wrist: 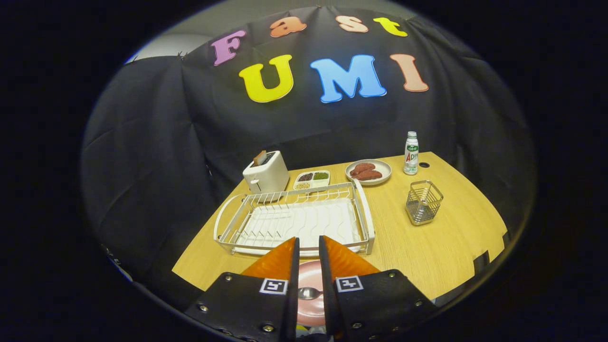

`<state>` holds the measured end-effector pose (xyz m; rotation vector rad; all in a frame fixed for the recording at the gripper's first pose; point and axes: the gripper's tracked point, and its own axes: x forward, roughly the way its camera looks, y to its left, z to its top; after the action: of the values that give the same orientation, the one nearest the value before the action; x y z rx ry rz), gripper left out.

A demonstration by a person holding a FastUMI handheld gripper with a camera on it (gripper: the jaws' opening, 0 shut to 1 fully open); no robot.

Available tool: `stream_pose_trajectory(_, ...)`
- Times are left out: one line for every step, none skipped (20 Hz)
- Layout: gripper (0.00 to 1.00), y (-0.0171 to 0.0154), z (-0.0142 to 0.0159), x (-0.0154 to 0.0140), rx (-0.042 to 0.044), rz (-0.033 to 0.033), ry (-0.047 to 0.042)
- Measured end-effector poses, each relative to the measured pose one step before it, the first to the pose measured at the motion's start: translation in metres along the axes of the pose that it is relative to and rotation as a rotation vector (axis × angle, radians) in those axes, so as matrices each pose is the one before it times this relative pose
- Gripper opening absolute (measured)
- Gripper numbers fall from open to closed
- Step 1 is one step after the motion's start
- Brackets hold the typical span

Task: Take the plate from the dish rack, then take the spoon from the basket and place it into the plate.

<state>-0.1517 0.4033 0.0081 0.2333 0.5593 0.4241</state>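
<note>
We see pink round plate [309, 285] on wooden table [427, 247], between and below gripper [308, 244] fingers. Shiny metal spoon [308, 293] lies in plate, bowl showing in gap between fingers. Fingers stand narrowly apart, pressing on nothing. Gripper hovers level over plate, pointing toward white wire dish rack [294, 221] just ahead of fingertips. Wire mesh basket [423, 202] stands well apart beyond right finger. Beyond rack: white toaster [266, 172], plate of sausages [368, 171], small white bottle [411, 153].

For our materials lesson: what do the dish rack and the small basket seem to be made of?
White wire dish rack: likely coated metal, thin matte rods. Small shiny mesh basket: probably steel, it glints. The hand-held gripper hovers over a pink plate, fingers nearly closed.
</note>
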Motion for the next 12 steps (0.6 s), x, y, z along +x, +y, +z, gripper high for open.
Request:
stream_pose_trajectory(0.22,-0.00301,0.00582,-0.00195,-0.00039,-0.00209,-0.01147)
stream_pose_trajectory(0.23,-0.00325,0.0044,-0.0023,0.00297,-0.00365,-0.01138)
stream_pose_trajectory(0.23,-0.00429,0.00488,-0.00119,0.00338,-0.00472,-0.01391)
stream_pose_trajectory(0.23,-0.00636,0.00682,-0.00178,0.00078,-0.00823,-0.01793)
stream_pose_trajectory(0.22,-0.00759,0.00856,-0.00183,-0.00094,-0.01005,-0.02274)
stream_pose_trajectory(0.23,-0.00889,0.01072,-0.0018,-0.00263,-0.01115,-0.02342)
stream_pose_trajectory(0.23,-0.0095,0.01069,-0.00224,-0.00561,-0.01275,-0.02583)
stream_pose_trajectory(0.23,-0.01183,0.01348,-0.00198,-0.00703,-0.01463,-0.02888)
stream_pose_trajectory(0.23,-0.01106,0.01253,-0.00097,-0.00595,-0.01195,-0.02892)
stream_pose_trajectory(0.22,-0.01347,0.01498,-0.00143,-0.00465,-0.01355,-0.03096)
stream_pose_trajectory(0.22,-0.013,0.01395,-0.00096,-0.00624,-0.01177,-0.03138)
stream_pose_trajectory(0.22,-0.01541,0.01476,0.00086,-0.00746,-0.01518,-0.03057)
